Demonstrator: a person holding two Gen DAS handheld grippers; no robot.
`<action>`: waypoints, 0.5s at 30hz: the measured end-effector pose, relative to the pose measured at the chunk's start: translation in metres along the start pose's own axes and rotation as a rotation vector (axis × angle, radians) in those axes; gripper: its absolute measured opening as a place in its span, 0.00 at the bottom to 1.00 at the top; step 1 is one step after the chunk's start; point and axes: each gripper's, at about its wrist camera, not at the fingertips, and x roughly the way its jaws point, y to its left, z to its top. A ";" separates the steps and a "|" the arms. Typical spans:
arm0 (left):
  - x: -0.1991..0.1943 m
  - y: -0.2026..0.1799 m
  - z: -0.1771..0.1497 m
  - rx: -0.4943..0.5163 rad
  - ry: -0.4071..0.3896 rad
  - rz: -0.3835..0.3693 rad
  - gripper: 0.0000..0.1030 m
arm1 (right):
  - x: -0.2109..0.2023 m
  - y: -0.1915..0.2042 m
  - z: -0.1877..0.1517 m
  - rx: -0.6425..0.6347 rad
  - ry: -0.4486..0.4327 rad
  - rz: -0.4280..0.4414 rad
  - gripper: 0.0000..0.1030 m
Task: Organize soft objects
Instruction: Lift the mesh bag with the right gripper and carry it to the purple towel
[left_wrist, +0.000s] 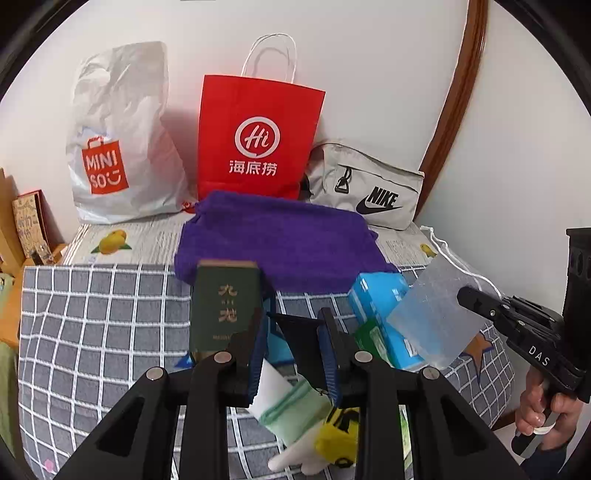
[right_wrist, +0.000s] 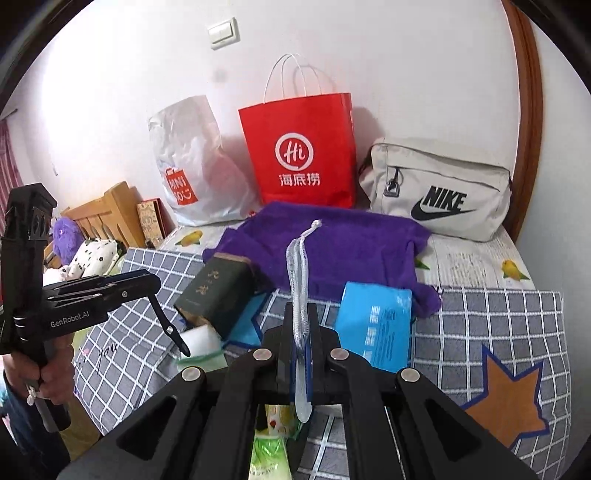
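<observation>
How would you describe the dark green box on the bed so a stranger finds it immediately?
Start at the red paper bag against the wall, then drop to the purple towel before it. The dark green box stands at the towel's near left edge, taller than the blue tissue pack and carrying gold characters.

At the bottom centre of the frame the left gripper (left_wrist: 291, 328) stands with its jaws apart above a white and green sock (left_wrist: 286, 400) and a yellow plush toy (left_wrist: 338, 435) on the grey checked blanket (left_wrist: 92, 332). At the right edge the right gripper (left_wrist: 471, 301) pinches a clear plastic pouch (left_wrist: 436, 317). A green box (left_wrist: 221, 306) stands left of centre, a purple towel (left_wrist: 284, 240) behind it, and a red paper bag (left_wrist: 258, 140) at upper centre.
</observation>
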 end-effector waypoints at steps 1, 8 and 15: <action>0.001 0.000 0.003 0.003 -0.002 0.007 0.26 | 0.002 -0.002 0.004 0.004 -0.005 0.001 0.03; 0.011 0.002 0.027 0.015 -0.015 0.015 0.26 | 0.013 -0.010 0.023 0.011 -0.027 -0.008 0.03; 0.030 0.007 0.051 0.034 -0.017 0.021 0.26 | 0.035 -0.027 0.046 0.018 -0.028 -0.043 0.03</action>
